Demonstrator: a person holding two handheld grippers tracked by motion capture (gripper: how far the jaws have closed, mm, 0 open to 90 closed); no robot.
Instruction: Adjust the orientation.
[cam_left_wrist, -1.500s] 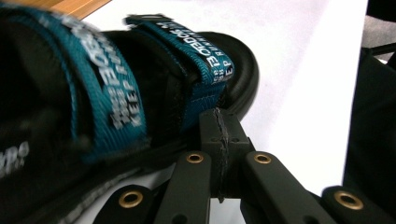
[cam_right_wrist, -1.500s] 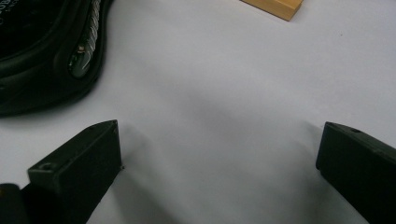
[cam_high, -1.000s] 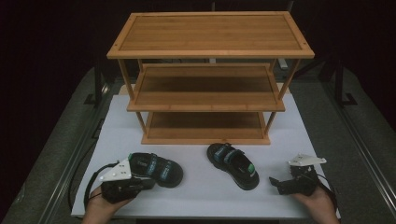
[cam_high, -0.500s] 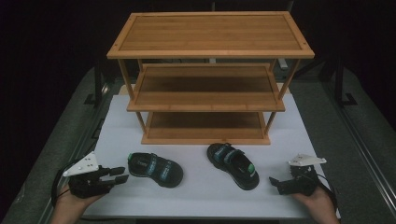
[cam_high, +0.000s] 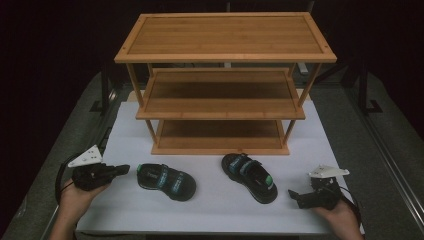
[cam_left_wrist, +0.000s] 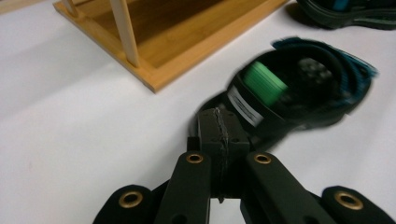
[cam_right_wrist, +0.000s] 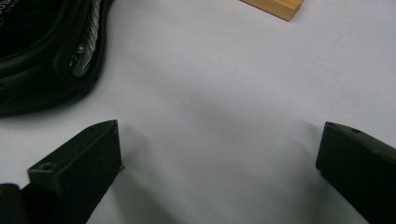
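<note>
Two black sandals with teal straps lie on the white sheet in front of a three-tier wooden rack (cam_high: 222, 102). The left sandal (cam_high: 167, 181) (cam_left_wrist: 299, 93) is a short way right of my left gripper (cam_high: 125, 170) (cam_left_wrist: 219, 135). That gripper's jaws have just been closing and now stand shut with nothing between them, pointing at the sandal's heel end. The right sandal (cam_high: 250, 177) (cam_right_wrist: 42, 51) lies left of my right gripper (cam_high: 292, 195) (cam_right_wrist: 219, 154). The right gripper rests low over the sheet, open, with bare sheet between its jaws.
The rack's bottom shelf (cam_left_wrist: 177, 37) sits just behind the sandals, and one of its corners (cam_right_wrist: 275, 7) is in the right gripper view. The white sheet (cam_high: 210, 210) ends near both hands, with grey table (cam_high: 390, 165) and dark rails at the sides.
My left gripper has drawn back to the left, away from the left sandal's heel, then shifted slightly farther from the front edge. Sandals and right gripper have not moved.
</note>
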